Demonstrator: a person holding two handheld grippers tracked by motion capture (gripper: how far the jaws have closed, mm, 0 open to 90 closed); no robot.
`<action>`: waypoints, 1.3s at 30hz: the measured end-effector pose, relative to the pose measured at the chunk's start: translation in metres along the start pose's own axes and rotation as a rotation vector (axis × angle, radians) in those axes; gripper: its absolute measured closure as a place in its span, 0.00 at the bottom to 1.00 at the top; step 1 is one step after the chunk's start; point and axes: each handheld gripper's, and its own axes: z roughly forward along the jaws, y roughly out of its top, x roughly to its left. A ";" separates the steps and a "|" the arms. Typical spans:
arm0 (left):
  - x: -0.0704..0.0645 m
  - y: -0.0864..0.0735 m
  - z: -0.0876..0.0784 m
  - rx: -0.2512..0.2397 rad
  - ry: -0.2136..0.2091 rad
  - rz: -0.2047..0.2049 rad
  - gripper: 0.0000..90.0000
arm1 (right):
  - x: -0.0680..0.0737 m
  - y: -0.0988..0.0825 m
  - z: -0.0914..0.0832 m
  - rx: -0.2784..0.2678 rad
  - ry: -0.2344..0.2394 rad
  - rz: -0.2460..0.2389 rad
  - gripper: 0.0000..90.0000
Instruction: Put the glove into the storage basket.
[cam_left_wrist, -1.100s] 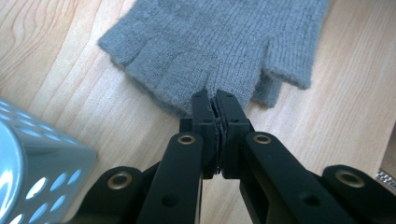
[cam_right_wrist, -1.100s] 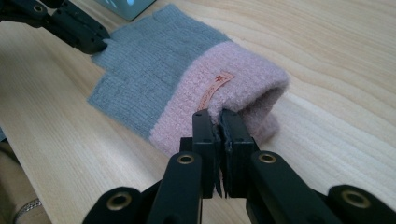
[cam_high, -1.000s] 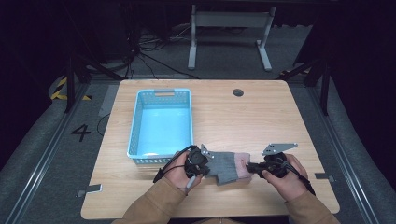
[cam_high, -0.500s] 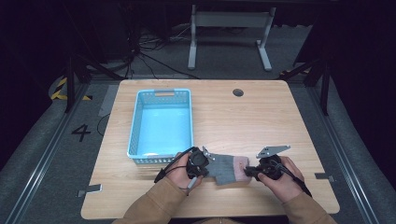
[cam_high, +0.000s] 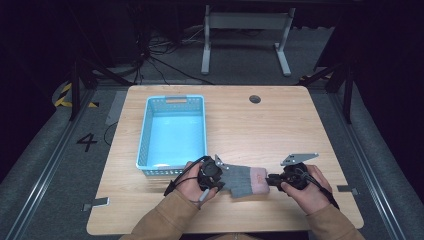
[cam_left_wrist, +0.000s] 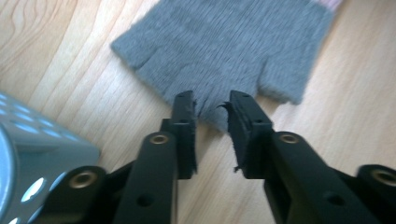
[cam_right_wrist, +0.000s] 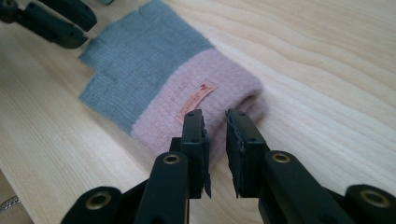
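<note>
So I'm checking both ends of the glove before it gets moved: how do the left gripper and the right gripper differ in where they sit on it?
The left gripper sits at the grey finger end of the glove, the right gripper at its pink cuff. The left gripper lies beside the blue basket; the right gripper lies farther from it. Shared: both have just been opening, each with a glove edge between its parted jaws, not pinched.

Bright, even light on the table (cam_high: 310, 125) — dark surroundings, perhaps slight softness up close.
</note>
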 end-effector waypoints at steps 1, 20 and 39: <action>0.000 0.001 -0.001 -0.008 -0.001 0.005 0.77 | -0.001 0.000 -0.001 -0.001 -0.004 0.003 0.86; -0.006 0.026 -0.007 -0.050 -0.042 0.015 0.63 | -0.025 -0.002 -0.015 -0.041 -0.030 0.059 0.81; 0.001 0.044 0.026 -0.068 -0.091 0.067 0.44 | -0.031 -0.004 -0.016 -0.044 -0.029 0.079 0.78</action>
